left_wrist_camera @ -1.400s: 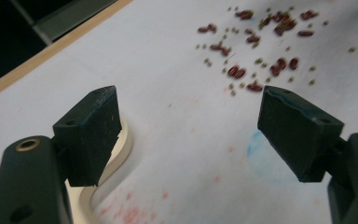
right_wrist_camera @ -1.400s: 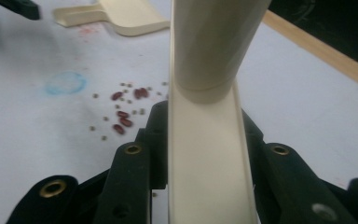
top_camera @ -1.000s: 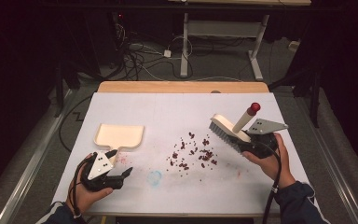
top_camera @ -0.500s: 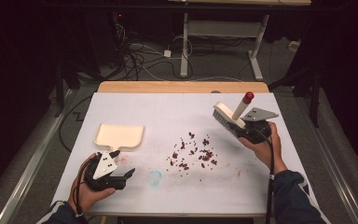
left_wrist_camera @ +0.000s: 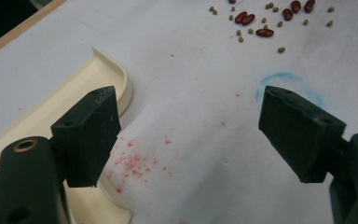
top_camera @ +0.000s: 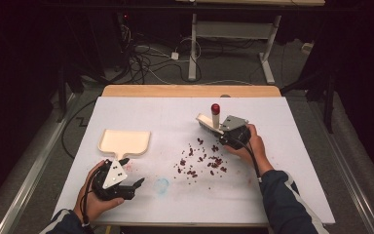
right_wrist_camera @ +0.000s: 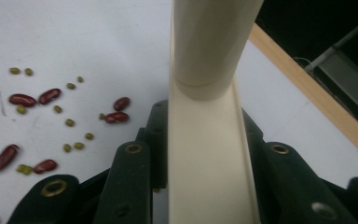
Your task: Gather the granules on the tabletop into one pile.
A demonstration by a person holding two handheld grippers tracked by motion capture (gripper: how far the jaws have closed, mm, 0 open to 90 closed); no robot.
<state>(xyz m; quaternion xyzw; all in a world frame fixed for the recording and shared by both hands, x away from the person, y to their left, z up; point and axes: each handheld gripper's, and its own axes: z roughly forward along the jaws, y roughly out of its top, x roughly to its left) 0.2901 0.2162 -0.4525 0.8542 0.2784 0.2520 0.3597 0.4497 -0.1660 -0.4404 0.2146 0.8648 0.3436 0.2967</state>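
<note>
Red beans (top_camera: 202,158) and small green beans (right_wrist_camera: 72,121) lie scattered across the middle of the white table. My right gripper (top_camera: 229,134) is shut on a cream brush (top_camera: 207,122) whose red-tipped handle (top_camera: 215,108) points up, just behind the beans; its cream handle (right_wrist_camera: 205,107) runs between the jaws. A cream dustpan (top_camera: 125,141) lies flat at the left, its handle toward me. My left gripper (top_camera: 134,186) is open near the table's front edge, just in front of that handle, with the dustpan rim (left_wrist_camera: 116,79) beside its left jaw and nothing between the jaws.
A blue ring mark (top_camera: 161,184) and pink specks (left_wrist_camera: 133,161) stain the white table top (top_camera: 292,161). A wooden strip (top_camera: 190,90) runs along the far edge. Cables and desk legs (top_camera: 193,44) stand on the dark floor beyond.
My right gripper has carried the brush left and toward the beans, tipping its handle more upright. The left gripper has stayed in place.
</note>
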